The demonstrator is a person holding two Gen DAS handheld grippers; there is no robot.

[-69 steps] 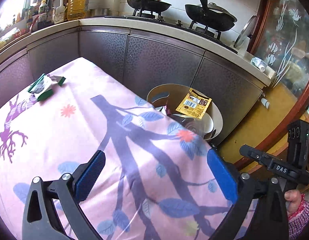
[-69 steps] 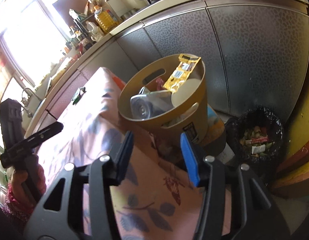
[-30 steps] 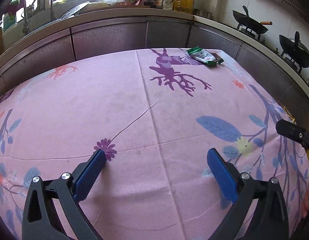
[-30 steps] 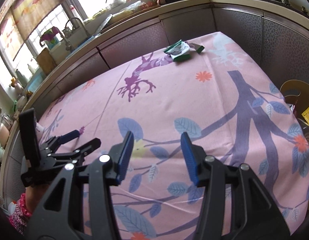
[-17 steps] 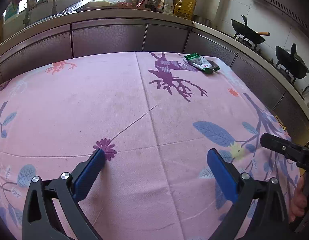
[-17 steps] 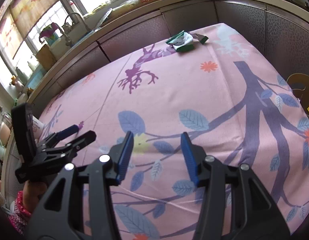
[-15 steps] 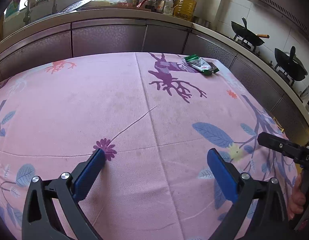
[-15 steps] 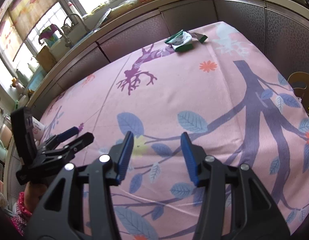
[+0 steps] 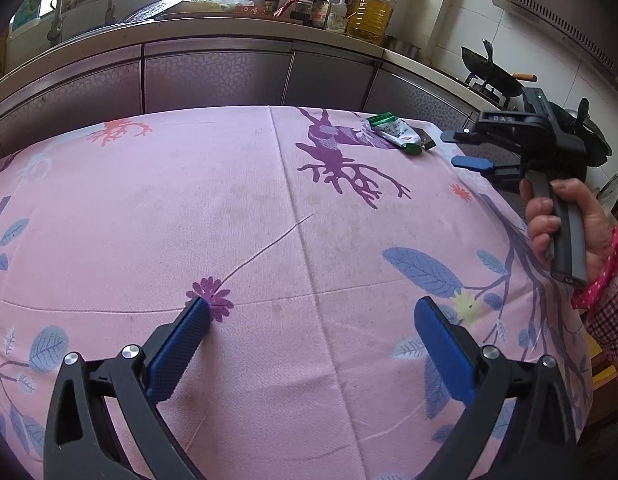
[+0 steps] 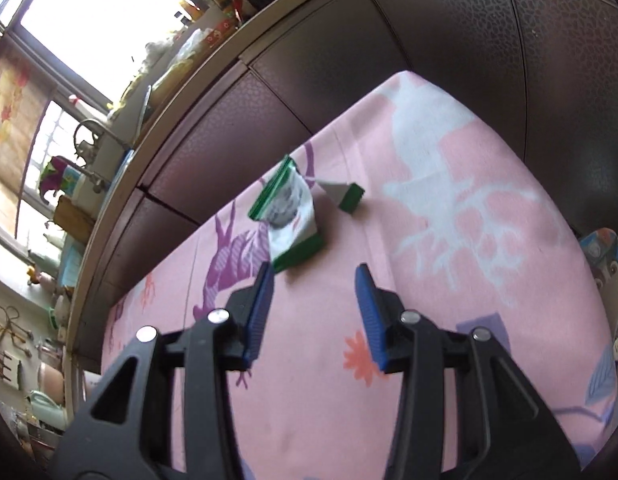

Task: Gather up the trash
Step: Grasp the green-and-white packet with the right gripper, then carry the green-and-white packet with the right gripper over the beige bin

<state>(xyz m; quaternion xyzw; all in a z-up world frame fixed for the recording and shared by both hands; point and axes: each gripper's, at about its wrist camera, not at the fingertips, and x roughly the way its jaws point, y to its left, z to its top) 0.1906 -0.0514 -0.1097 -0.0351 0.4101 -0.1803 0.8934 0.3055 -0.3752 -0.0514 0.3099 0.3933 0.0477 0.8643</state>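
wrapper point(image 10: 288, 216) blurred, torn; right gripper point(image 10: 313, 312) jaws closing, empty; left gripper point(image 9: 309, 344) jaws wide, empty.

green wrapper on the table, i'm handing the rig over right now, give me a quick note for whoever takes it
Left gripper: open, nothing between its fingers, low over the pink tablecloth on the near side.
Right gripper: fingers closing with nothing between them yet, aimed at the green wrapper, just short of it.
The wrapper lies at the far corner of the table, its torn-off strip beside it.
Done: nothing picked up here yet.
Left: grab the wrapper and the strip and bin them; no bin shows in either view.
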